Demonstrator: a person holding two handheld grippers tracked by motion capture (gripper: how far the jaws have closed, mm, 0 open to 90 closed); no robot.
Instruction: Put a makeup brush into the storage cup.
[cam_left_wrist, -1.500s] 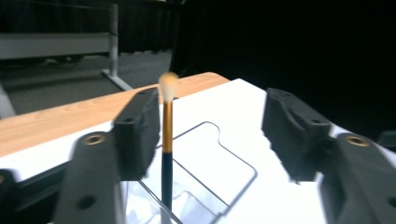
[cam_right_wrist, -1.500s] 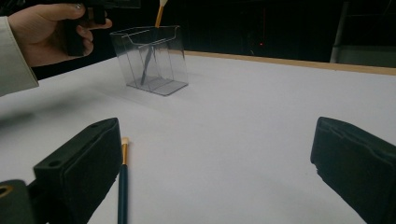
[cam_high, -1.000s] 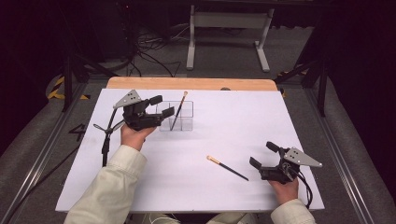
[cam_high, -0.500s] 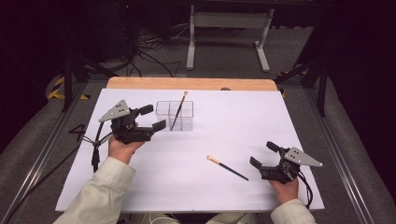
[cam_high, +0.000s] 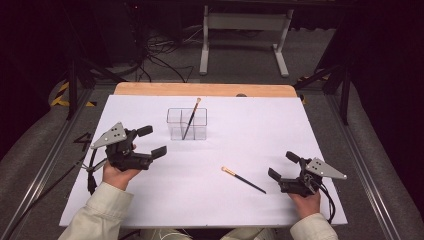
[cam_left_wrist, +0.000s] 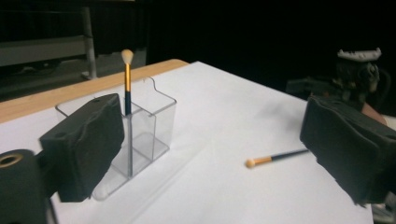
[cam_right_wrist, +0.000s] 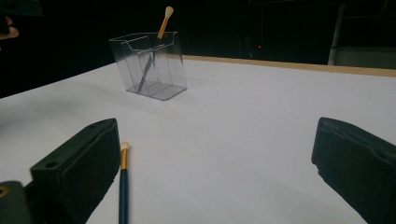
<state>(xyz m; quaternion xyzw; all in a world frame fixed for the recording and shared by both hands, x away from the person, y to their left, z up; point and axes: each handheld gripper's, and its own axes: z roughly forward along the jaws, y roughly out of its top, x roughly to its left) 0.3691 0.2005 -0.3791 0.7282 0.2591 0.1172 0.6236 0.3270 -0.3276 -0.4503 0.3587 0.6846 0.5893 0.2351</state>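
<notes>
High view showing loose brush (cam_high: 243, 179) lying flat on white table (cam_high: 300, 140), bristle end pointing up-left, handle running toward my right gripper (cam_high: 282, 167). I'm holding its jaws wide, empty. Left gripper (cam_high: 152, 141) gaping too, farther off, beside clear holder (cam_high: 187, 124).

White table cover (cam_high: 300, 130) over wooden tabletop (cam_high: 200, 89); cables (cam_high: 155, 50) and metal stand (cam_high: 242, 22) beyond

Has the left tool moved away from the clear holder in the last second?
Yes. The left tool has drawn back from the clear holder, toward the person and the table's left edge, jaws open.
</notes>
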